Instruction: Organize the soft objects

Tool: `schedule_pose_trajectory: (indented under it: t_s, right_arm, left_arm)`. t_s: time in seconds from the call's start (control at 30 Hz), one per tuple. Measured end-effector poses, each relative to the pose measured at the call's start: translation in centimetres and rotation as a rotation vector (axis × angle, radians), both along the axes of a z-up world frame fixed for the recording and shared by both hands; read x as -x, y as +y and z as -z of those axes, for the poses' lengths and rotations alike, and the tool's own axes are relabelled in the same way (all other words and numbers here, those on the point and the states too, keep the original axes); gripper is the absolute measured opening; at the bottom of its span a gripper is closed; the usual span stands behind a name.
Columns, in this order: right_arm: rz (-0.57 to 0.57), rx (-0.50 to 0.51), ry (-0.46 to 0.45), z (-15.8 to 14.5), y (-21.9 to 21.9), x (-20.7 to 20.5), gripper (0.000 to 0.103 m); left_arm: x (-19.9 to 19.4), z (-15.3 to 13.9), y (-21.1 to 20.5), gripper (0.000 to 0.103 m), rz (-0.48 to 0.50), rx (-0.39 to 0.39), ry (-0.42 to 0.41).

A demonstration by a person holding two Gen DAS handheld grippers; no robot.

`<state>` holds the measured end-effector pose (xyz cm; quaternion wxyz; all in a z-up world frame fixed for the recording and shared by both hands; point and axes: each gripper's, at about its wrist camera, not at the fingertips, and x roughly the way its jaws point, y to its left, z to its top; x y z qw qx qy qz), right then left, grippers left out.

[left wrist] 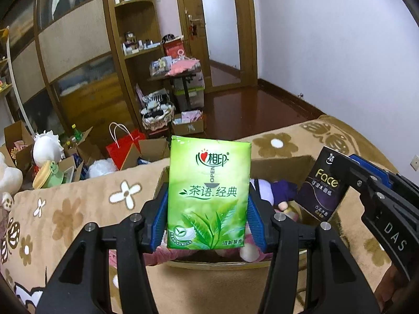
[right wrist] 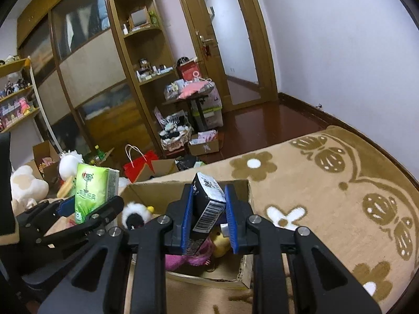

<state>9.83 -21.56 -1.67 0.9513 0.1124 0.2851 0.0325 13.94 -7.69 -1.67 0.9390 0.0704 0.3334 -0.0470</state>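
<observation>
My left gripper is shut on a green tissue pack, upright between the blue pads, above an open cardboard box. The same green tissue pack and left gripper show at the left of the right wrist view. My right gripper is shut on a black tissue pack, tilted, over the cardboard box. That black tissue pack appears at the right of the left wrist view, held by the right gripper. Plush toys lie inside the box.
The box stands on a beige flowered blanket. Beyond its far edge the floor holds a red paper bag, cardboard boxes, white plush toys and a basket. A wooden wardrobe and door stand behind.
</observation>
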Motion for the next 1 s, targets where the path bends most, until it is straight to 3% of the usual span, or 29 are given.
schedule_pose_trajectory:
  t_s: [0.13, 0.3, 0.37, 0.5, 0.6, 0.7, 0.77, 0.9, 1.0]
  right_arm:
    - [-0.017, 0.022, 0.037, 0.9, 0.3, -0.4, 0.025]
    - [-0.046, 0.019, 0.080, 1.8, 0.6, -0.8, 0.027]
    - [-0.038, 0.022, 0.077, 2.0, 0.6, -0.6, 0.027]
    - [-0.033, 0.005, 0.081, 2.0, 0.4, -0.6, 0.029]
    - [-0.030, -0.029, 0.086, 1.9, 0.1, -0.6, 0.041]
    - [-0.026, -0.030, 0.082, 1.8, 0.0, -0.4, 0.049]
    - [-0.026, -0.031, 0.077, 1.6, 0.0, -0.3, 0.064]
    - [-0.016, -0.049, 0.060, 0.9, 0.0, 0.3, 0.074]
    - [-0.013, -0.046, 0.050, 0.2, 0.1, 1.1, 0.084]
  left_arm:
    - [-0.5, 1.0, 0.0, 0.053, -0.002, -0.008, 0.038]
    - [-0.7, 1.4, 0.0, 0.059, -0.003, -0.010, 0.056]
    - [-0.7, 1.5, 0.2, 0.068, -0.009, -0.004, 0.058]
    - [-0.3, 1.3, 0.3, 0.069, -0.015, -0.009, 0.055]
    - [0.1, 0.9, 0.5, 0.071, -0.018, -0.015, 0.046]
    - [1.0, 0.2, 0.7, 0.080, -0.016, -0.024, 0.020]
    - [1.5, -0.5, 0.9, 0.081, -0.014, -0.029, 0.004]
    - [2.4, -1.4, 1.3, 0.085, -0.031, -0.043, -0.019]
    - [3.0, -2.1, 2.1, 0.093, -0.082, -0.060, -0.035]
